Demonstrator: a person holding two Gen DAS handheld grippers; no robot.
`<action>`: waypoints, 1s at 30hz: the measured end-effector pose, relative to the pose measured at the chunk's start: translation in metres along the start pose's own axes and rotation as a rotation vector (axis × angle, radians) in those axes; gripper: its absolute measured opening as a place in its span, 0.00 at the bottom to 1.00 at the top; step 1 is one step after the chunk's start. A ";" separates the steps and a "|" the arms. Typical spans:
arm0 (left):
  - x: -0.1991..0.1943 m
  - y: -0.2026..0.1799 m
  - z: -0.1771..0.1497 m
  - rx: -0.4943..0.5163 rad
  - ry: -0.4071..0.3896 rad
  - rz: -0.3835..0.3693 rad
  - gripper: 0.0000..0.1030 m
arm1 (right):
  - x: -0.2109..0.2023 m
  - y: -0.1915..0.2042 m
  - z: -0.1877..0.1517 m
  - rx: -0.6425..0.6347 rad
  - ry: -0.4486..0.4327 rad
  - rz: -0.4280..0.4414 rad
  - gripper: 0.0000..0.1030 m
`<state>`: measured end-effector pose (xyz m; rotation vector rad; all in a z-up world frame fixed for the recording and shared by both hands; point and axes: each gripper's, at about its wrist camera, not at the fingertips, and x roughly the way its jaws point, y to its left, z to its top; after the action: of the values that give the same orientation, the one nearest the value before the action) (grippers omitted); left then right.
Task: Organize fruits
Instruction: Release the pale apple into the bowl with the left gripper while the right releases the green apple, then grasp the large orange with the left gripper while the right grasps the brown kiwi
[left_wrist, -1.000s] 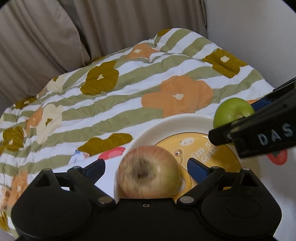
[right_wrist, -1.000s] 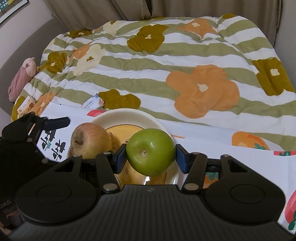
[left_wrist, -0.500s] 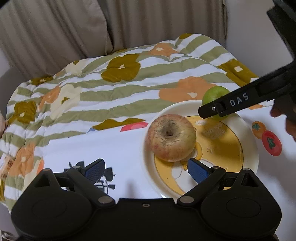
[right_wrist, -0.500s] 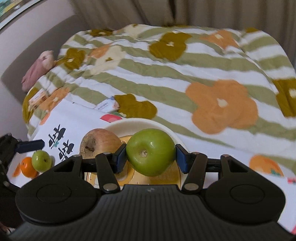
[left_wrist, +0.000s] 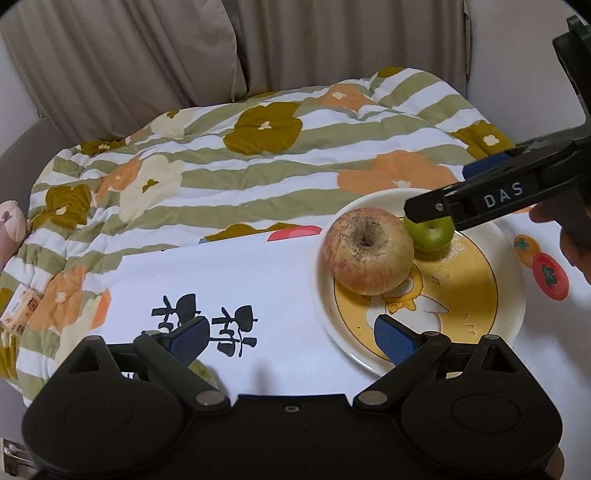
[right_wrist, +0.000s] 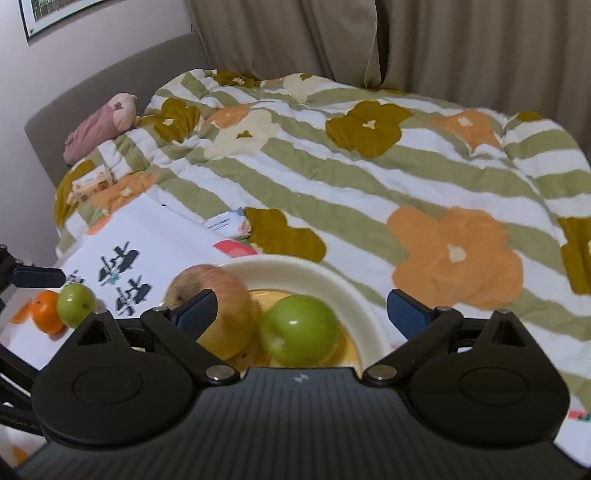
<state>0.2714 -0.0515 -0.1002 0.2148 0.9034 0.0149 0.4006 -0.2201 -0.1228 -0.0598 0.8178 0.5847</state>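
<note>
Green apple (right_wrist: 299, 329), smooth and glossy though slightly blurred, down on the cream plate (right_wrist: 328, 275) right beside the bigger red-yellow apple (left_wrist: 368, 251), perhaps touching it. Right gripper (right_wrist: 301, 312) with jaws just opened wide, clear of the fruit; left gripper (left_wrist: 291, 338) spread and empty above the white cloth (left_wrist: 221, 273). Open cloth left of the plate, small green fruit (right_wrist: 75, 303) and orange (right_wrist: 46, 312) near the cloth's edge.

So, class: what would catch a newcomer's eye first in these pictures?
The plate on the white cloth, holding a red apple and a green apple side by side. The right gripper hangs open over the green apple, its jaws having just opened. Behind lies a flowered quilt.
</note>
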 end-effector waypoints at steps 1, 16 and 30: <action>-0.002 0.001 -0.001 -0.003 -0.002 -0.001 0.95 | -0.003 0.000 -0.001 0.004 -0.002 0.003 1.00; -0.060 0.024 -0.011 -0.045 -0.099 -0.005 0.95 | -0.090 0.027 -0.008 0.069 -0.077 -0.078 1.00; -0.136 0.050 -0.059 -0.058 -0.231 -0.140 0.95 | -0.191 0.106 -0.070 0.215 -0.143 -0.208 1.00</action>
<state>0.1453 -0.0058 -0.0204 0.0962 0.6856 -0.1117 0.1966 -0.2398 -0.0191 0.0922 0.7203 0.2993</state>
